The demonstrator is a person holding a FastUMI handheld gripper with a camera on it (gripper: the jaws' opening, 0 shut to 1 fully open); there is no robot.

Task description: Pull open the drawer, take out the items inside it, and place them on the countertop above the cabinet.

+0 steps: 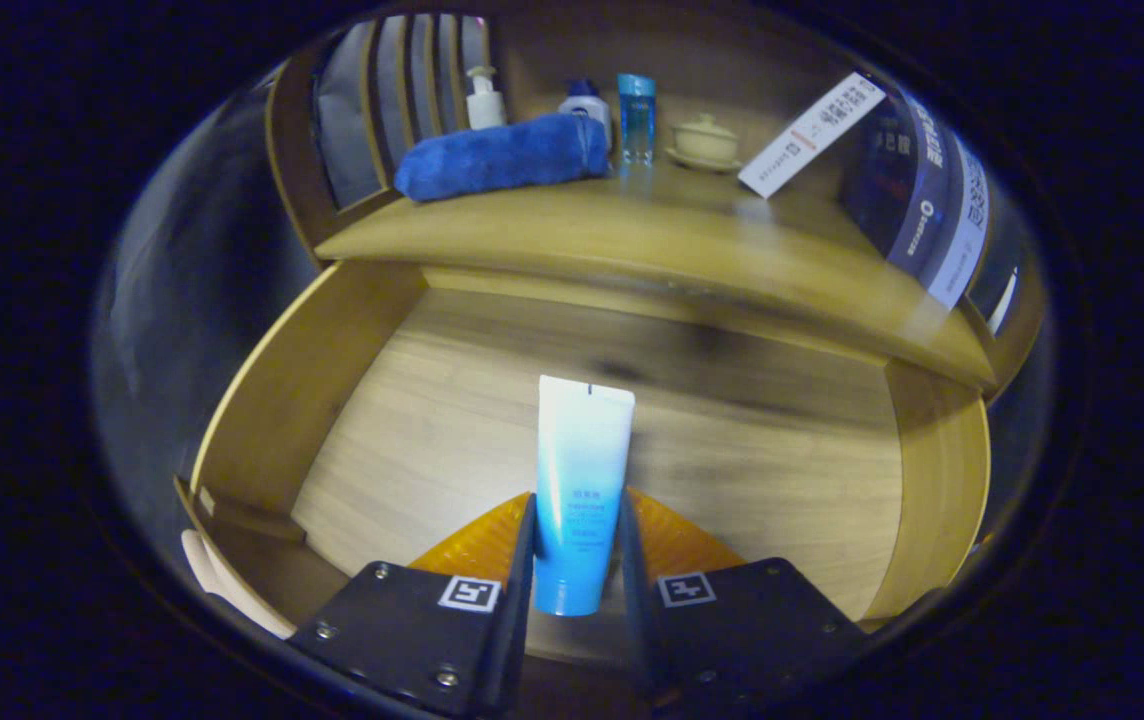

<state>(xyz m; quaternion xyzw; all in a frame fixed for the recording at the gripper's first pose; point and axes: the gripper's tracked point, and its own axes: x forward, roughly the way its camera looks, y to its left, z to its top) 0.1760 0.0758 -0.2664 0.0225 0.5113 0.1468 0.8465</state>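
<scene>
The wooden drawer (pixel 297 390) stands pulled open below the countertop (pixel 632 245). A white-to-blue squeeze tube (pixel 580 450) stands between my fingers, its flat crimped end pointing away toward the drawer's back and its lower end near my palm. My gripper (pixel 577 505) is shut on the tube, one finger pressing each side of its lower half. The pale wood drawer floor (pixel 432 430) spreads beneath and around the tube. I cannot tell whether the tube still touches the floor.
On the countertop lie a rolled blue towel (pixel 502 155), a white pump bottle (pixel 483 98), a small white bottle (pixel 584 100), a clear blue bottle (pixel 636 118), a lidded cup on a saucer (pixel 704 142) and a leaning white card (pixel 812 133). A slatted wooden side (pixel 392 90) rises behind the towel.
</scene>
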